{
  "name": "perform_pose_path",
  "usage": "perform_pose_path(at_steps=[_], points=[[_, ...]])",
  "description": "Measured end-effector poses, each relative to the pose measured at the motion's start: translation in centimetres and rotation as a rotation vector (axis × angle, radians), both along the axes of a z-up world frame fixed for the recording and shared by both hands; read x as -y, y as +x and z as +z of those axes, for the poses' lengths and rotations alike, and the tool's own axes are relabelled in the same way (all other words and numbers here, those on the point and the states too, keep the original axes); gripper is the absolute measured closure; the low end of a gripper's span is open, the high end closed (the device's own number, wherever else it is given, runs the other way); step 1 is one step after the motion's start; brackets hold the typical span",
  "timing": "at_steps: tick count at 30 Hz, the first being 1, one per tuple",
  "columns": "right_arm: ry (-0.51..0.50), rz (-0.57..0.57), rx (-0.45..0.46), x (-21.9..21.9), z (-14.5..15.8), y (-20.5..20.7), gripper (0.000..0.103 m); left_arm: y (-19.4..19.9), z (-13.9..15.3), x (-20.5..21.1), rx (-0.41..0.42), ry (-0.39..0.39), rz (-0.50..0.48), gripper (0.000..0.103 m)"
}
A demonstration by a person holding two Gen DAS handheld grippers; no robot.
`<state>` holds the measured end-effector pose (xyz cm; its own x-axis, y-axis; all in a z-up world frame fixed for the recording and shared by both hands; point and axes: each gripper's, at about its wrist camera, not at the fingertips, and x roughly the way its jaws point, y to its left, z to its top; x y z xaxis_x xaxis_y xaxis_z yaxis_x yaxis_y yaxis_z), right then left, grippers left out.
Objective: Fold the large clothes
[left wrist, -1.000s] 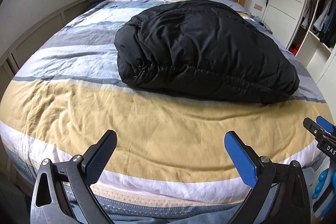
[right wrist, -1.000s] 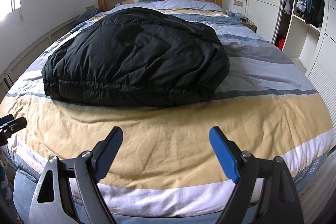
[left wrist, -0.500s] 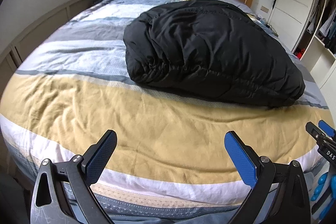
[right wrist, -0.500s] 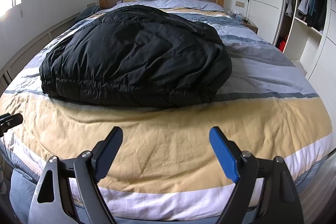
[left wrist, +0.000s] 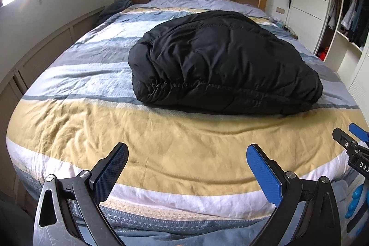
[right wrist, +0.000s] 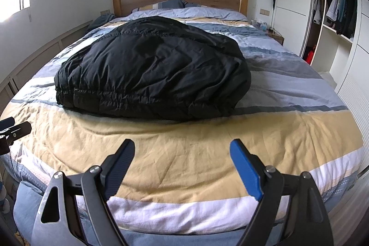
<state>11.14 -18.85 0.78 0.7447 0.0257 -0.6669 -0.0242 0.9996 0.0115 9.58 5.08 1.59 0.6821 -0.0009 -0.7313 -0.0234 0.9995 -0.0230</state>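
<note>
Plainly, the puffy black quilted jacket [left wrist: 221,61] lay folded in a rounded mound mid-bed, on a creased, striped cotton cover [left wrist: 161,142]. Both the left gripper [left wrist: 186,167] and right gripper [right wrist: 182,165] hung near the foot, jaws wide, empty.

white letters "das", probably cut off, on the right gripper [left wrist: 356,142].

Left tool [left wrist: 187,176], black arms, blue pads, silver screws, blue glove [left wrist: 356,200]
</note>
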Motion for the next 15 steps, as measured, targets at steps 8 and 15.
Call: perform_pose_path(at_steps=[8,15], points=[[-0.003,0.007,0.01,-0.1,0.3,-0.8,0.019,-0.8,-0.1,-1.0,-0.01,0.004,0.03,0.002],[0.001,0.012,-0.01,-0.2,-0.3,0.1,0.019,-0.6,-0.2,-1.5,-0.003,0.014,0.054,0.002]])
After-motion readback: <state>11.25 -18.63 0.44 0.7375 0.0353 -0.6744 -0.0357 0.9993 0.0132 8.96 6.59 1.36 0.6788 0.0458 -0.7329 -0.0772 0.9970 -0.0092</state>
